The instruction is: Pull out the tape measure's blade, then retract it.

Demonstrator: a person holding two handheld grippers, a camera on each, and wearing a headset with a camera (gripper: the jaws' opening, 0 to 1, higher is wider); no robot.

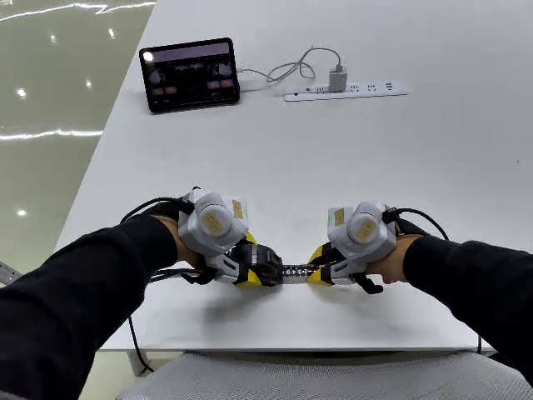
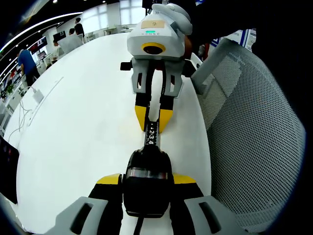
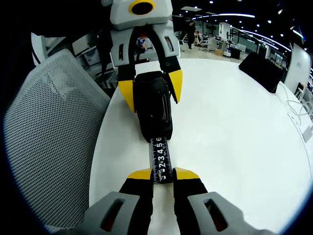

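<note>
Noted case [image 3: 154, 105] clamped in left hand-held gripper [image 2: 146, 179], anchored at counter's [image 1: 333, 167] near edge; noted blade [image 3: 160, 159] tip pinched in right hand-held gripper [image 3: 163, 175], for pulling. Judged extension barely begun; short length out.

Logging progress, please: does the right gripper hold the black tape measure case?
No, the left gripper clamps the case; the right gripper pinches the numbered blade.
</note>
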